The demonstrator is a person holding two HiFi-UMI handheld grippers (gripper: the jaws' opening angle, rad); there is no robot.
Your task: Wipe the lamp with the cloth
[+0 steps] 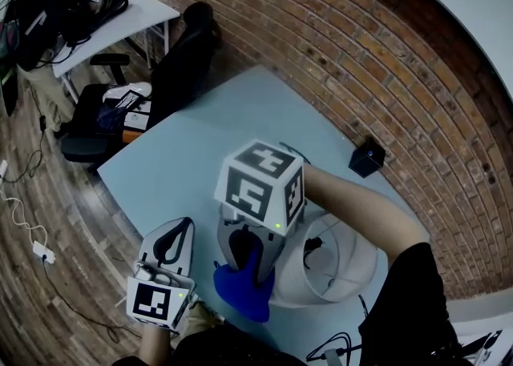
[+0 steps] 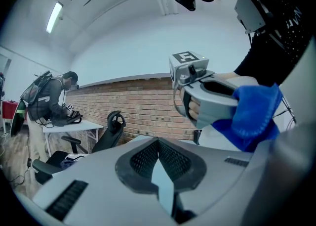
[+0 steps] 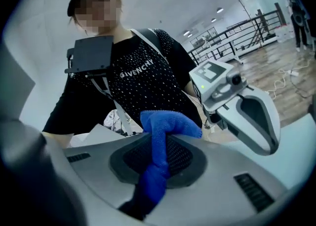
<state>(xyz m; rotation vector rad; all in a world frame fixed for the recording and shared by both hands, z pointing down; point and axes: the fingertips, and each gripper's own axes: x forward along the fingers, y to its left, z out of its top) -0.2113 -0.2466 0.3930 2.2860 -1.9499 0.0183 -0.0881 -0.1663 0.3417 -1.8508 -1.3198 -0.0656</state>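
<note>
Lamp [image 1: 353,264]: white shade, on the desk [image 1: 200,164] near its front edge. Blue cloth [image 1: 240,292] lies against the shade's side, clamped in the right gripper [image 1: 250,264] jaws. Left gripper [image 1: 178,228] sits just beside it, jaws together, empty.

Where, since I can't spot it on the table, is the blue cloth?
Low centre in the head view, the blue cloth is clamped in the right gripper, beside the white lampshade, on the side facing the left gripper.
</note>
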